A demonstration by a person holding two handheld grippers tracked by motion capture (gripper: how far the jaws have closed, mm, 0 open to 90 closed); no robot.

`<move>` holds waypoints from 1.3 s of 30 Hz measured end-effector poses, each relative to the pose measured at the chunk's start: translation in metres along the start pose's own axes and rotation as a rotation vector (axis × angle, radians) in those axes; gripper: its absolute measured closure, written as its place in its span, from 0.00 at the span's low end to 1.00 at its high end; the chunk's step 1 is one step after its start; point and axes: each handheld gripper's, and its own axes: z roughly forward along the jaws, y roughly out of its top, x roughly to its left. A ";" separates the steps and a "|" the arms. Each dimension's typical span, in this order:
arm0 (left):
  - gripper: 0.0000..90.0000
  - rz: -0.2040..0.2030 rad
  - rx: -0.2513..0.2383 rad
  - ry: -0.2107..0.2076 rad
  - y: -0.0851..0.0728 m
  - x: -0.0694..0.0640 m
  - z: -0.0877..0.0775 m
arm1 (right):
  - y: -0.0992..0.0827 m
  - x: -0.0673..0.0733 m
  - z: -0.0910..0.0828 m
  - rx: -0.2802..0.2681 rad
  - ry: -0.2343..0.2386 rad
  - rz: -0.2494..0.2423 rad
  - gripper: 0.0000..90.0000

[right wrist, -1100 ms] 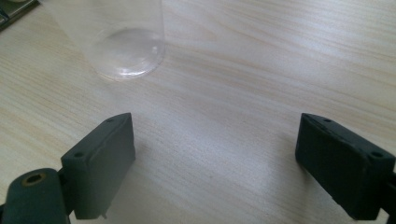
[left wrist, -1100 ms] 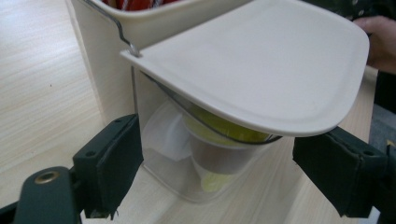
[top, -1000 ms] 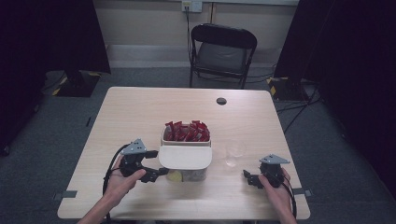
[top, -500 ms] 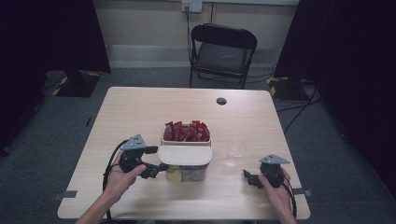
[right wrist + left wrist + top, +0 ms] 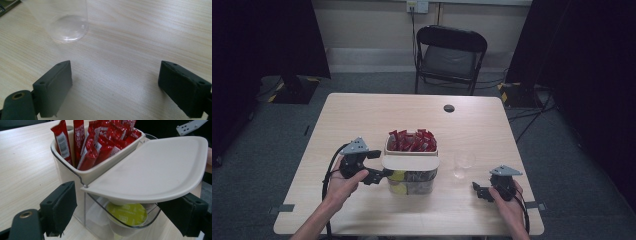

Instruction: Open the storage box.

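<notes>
A clear organiser box (image 5: pixel 411 184) stands at the table's middle front. Its cream upper tray holds several red sachets (image 5: pixel 412 141) (image 5: pixel 100 142). A cream hinged lid (image 5: pixel 410 162) (image 5: pixel 155 172) is tilted up over the clear lower compartment, where a yellow-green capsule (image 5: pixel 126 211) lies. My left gripper (image 5: pixel 379 165) (image 5: pixel 123 218) is open, its jaws straddling the lower compartment, with the lid's edge over the far jaw. My right gripper (image 5: pixel 478 190) (image 5: pixel 115 85) is open and low over bare table, just short of an empty clear cup (image 5: pixel 462 164) (image 5: pixel 66 25).
The wooden table (image 5: pixel 362 115) has a small black round disc (image 5: pixel 449 108) near its far edge. A black folding chair (image 5: pixel 451 55) stands behind the table. Cables trail from both grippers toward the front edge.
The cream lid has swung up from the box's front, baring the clear compartment and the yellow capsule. My left gripper has moved in against the box. The right gripper has stayed put.
</notes>
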 end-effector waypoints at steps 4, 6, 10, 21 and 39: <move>0.17 0.000 -0.010 0.001 0.005 0.002 -0.001 | 0.000 0.000 0.000 0.000 0.000 0.000 0.13; 0.17 0.000 -0.009 0.000 0.005 0.002 -0.001 | 0.000 0.000 0.000 0.000 0.000 0.000 0.13; 0.17 0.000 -0.002 -0.004 0.006 0.004 0.001 | 0.000 0.000 0.000 0.000 0.000 0.000 0.13; 0.17 -0.002 -0.012 -0.009 0.012 0.007 0.001 | 0.000 0.000 0.000 0.000 0.000 0.000 0.13; 0.17 -0.015 -0.024 -0.010 0.022 0.012 0.002 | 0.000 0.000 0.000 0.000 0.000 0.000 0.13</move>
